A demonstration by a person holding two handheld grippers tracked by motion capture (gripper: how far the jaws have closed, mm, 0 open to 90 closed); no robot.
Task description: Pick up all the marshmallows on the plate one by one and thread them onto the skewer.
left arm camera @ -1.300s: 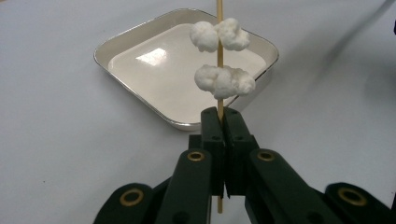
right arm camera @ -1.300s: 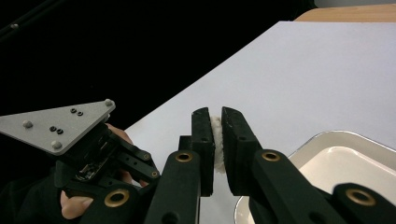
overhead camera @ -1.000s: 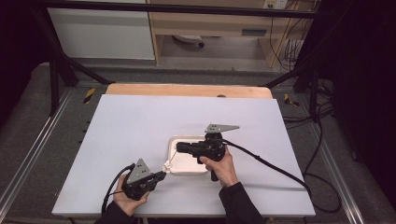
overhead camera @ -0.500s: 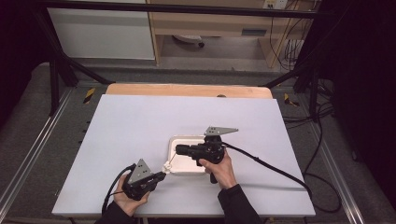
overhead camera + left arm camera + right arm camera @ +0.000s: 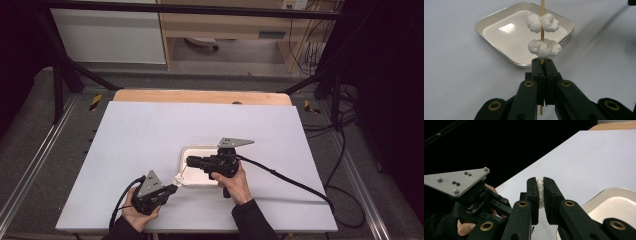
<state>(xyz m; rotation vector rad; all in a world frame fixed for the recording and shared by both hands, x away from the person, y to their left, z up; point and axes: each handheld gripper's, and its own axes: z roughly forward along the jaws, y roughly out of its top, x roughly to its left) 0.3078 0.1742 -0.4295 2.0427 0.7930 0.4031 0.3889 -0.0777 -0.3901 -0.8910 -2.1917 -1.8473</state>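
Left gripper view — skewer point(image 5: 542, 15) clamped in left claw point(image 5: 543, 65), 2 white puffs point(image 5: 544, 48) just beyond.

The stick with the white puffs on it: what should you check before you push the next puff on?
1. Left gripper shut tight on the stick: ok.
2. Two puffs already threaded and staying on the stick: ok.
3. Right gripper pinching the next puff firmly: ok.
4. Stick tip lined up with the held puff: cannot tell, the tip lies outside the left gripper view and is too small in the high view.
5. Tray under the work to catch a dropped puff: ok.
6. Other puffs left in the tray: not ok, its floor looks bare.
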